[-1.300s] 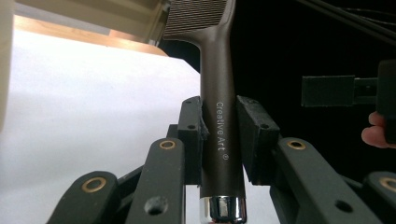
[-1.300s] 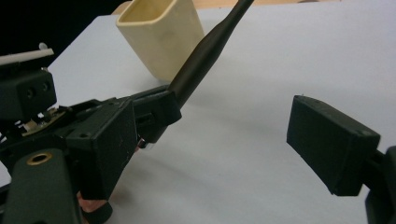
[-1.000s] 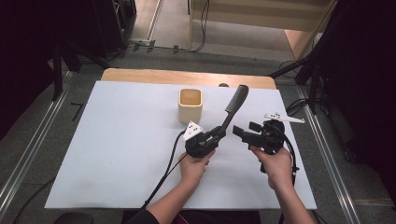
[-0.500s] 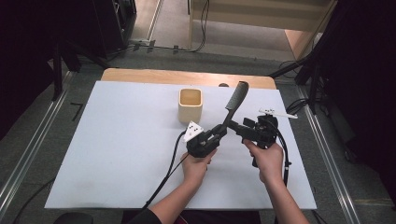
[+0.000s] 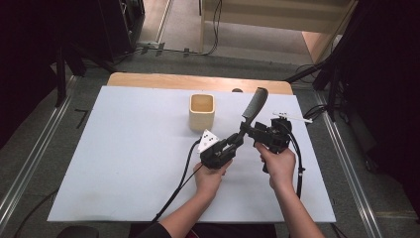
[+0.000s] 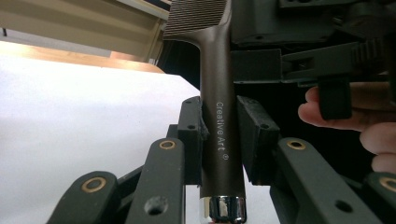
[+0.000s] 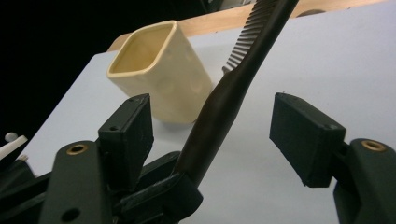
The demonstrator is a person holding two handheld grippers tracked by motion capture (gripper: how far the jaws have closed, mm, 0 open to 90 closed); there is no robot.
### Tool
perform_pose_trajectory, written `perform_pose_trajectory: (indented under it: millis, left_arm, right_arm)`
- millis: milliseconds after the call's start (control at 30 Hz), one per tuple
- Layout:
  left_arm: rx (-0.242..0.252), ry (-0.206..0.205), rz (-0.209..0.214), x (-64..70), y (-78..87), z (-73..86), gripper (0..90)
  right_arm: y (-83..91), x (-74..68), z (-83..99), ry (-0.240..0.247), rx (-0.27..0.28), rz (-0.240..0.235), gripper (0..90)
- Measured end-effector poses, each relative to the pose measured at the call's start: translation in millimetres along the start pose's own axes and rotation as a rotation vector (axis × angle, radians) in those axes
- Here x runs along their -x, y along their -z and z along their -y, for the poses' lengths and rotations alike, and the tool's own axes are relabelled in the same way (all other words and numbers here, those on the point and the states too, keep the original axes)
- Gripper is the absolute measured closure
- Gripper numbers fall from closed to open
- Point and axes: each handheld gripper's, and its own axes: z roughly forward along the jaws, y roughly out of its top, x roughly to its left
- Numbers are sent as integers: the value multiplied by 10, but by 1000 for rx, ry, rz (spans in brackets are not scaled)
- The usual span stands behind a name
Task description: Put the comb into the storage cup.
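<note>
Two black pads of my left gripper (image 6: 219,140) pinch the dark brown plastic comb (image 6: 219,135) by its handle, one pad on each side of the white "Creative Art" lettering, so that gripper is pressed together on the comb. The handle's chrome end cap sits below the pads, and the toothed part rises above them. In the high view, the comb (image 5: 251,110) sticks up and away from my left gripper (image 5: 236,140), tilted toward the far right, clear of the sheet.

My right gripper (image 7: 212,135) has its jaws spread wide, one pad on either side of the comb's handle (image 7: 219,112) and neither touching it as far as I can see. From above, my right gripper (image 5: 255,133) sits just to the right of the left one, nearly meeting it at the handle.

Beyond the comb's teeth, from my right gripper's view, stands the cream square ceramic cup (image 7: 159,74), upright and open at the top; it is apart from the comb. In the high view, the cup (image 5: 202,111) is ahead and left of both grippers on the white sheet (image 5: 124,148) covering the wooden table (image 5: 163,81). A thin white stick (image 5: 292,116) lies just past my right gripper.
</note>
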Motion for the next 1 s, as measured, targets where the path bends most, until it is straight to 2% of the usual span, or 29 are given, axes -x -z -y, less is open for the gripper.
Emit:
perform_pose_trajectory:
  millis: [133,300,600,733,1000]
  left_arm:
    - [-1,-15,-7,17,-2,8,733]
    - [-7,-40,-11,35,0,20,733]
    - [-7,-45,-3,46,-9,37,733]
    - [-5,-47,4,57,-8,40,733]
    - [1,-49,9,57,3,45,732]
  right_arm:
    - [-30,6,-3,-39,8,-21,337]
    - [-98,8,7,-75,-8,-12,382]
    - [-132,46,1,-163,-57,-11,537]
    - [-155,63,7,-177,-88,-8,626]
    - [-141,71,3,-223,-93,-40,670]
